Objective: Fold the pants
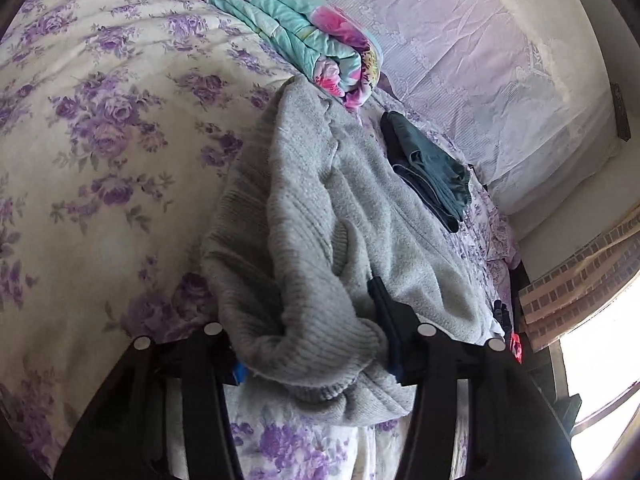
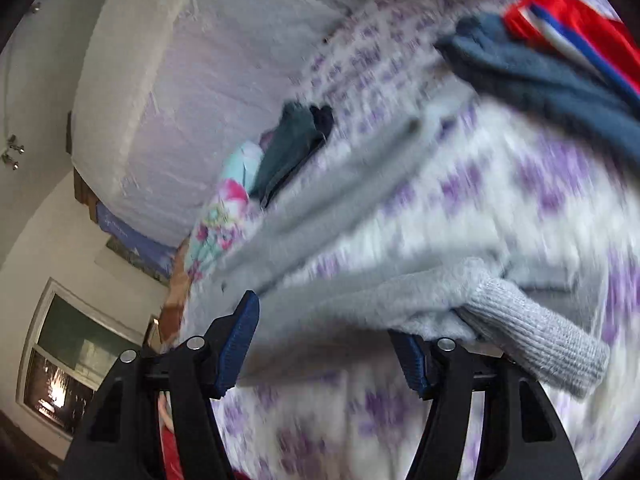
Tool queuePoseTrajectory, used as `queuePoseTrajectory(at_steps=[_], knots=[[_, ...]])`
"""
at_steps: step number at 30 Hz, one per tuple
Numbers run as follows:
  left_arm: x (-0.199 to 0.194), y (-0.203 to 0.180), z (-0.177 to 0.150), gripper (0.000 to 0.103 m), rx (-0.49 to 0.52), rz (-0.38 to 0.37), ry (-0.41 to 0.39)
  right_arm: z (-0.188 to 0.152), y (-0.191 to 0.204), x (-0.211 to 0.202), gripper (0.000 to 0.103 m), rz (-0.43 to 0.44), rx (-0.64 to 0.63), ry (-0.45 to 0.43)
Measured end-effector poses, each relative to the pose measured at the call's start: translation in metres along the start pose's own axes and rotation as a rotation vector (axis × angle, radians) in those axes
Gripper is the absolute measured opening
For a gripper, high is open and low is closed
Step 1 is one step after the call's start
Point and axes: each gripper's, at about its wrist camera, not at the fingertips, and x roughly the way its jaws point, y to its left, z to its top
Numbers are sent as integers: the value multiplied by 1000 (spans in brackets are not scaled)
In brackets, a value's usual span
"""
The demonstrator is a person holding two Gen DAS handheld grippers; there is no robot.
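Observation:
Grey knit pants lie rumpled along a bed with a purple-flowered sheet. In the left wrist view their ribbed end is bunched between the fingers of my left gripper, which is shut on it; the fabric hides the left pad's tip. The right wrist view is blurred. There the grey pants hang across my right gripper, with a ribbed cuff draped over the right finger. Its left pad stands free of the cloth, so this gripper is open.
A folded teal and pink quilt and a folded dark teal garment lie beyond the pants. A lace-covered pillow sits behind. A dark blue garment and a red striped one lie nearby.

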Motion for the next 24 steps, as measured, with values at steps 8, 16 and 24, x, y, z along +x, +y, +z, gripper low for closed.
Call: queuePoseTrajectory(at_steps=[8,16,24], knots=[[-1,3,-1,51,-10,-24,1,15,-18,-15,70,-168,-7,-76],[-1,-1,-2,54,9,-27,3,-20,-74,-7,66,-243,83,4],[2,-5,1,54,24,-20,24,-9,-65,38,29,-219,19,-6]])
